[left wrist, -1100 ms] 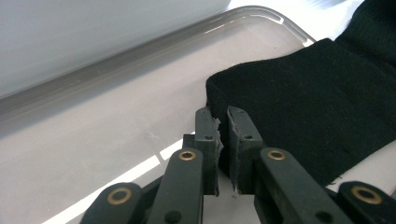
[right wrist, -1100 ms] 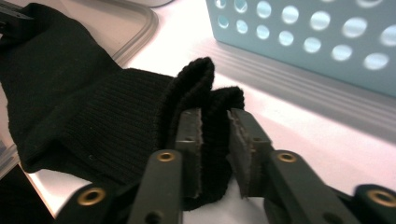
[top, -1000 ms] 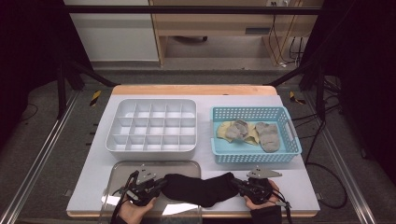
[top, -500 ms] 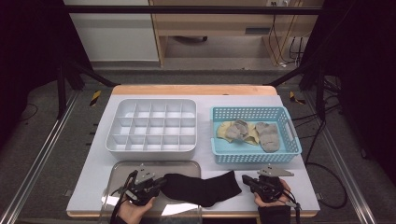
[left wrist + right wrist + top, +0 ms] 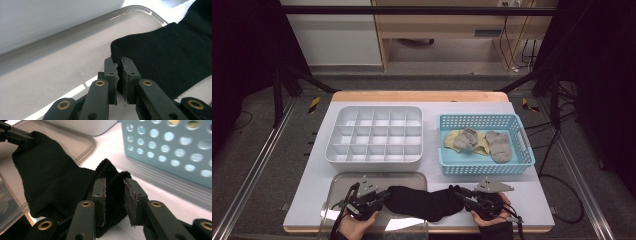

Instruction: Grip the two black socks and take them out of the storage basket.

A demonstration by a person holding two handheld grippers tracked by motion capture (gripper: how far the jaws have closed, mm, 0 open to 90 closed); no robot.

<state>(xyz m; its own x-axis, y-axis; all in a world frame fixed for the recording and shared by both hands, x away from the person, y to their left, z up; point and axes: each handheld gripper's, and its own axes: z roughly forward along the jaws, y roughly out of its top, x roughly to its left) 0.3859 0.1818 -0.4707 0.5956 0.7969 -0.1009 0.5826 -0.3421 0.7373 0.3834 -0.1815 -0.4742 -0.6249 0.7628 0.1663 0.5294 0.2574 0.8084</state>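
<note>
A black sock (image 5: 422, 202) lies stretched across the table's front edge, its left part over a clear tray (image 5: 362, 179). My left gripper (image 5: 384, 195) is shut on the sock's left end; in the left gripper view its jaws (image 5: 118, 61) pinch the edge of the fabric (image 5: 162, 55). My right gripper (image 5: 460, 192) is at the sock's right end. Its jaws (image 5: 115, 182) have just been opening and now stand apart, with the ribbed cuff (image 5: 112, 177) loose between the pads. The left gripper (image 5: 17, 136) holds the far end in the right gripper view.
A white compartment box (image 5: 374, 135) stands behind the tray. To its right is a light blue basket (image 5: 462, 167) with grey and yellow socks (image 5: 477, 140) inside. The basket wall (image 5: 170, 147) is close beside my right gripper. The table's front edge is just below both hands.
The right gripper's jaws have parted from the sock's cuff, and that hand has shifted slightly. The left gripper has kept its grip and place.
</note>
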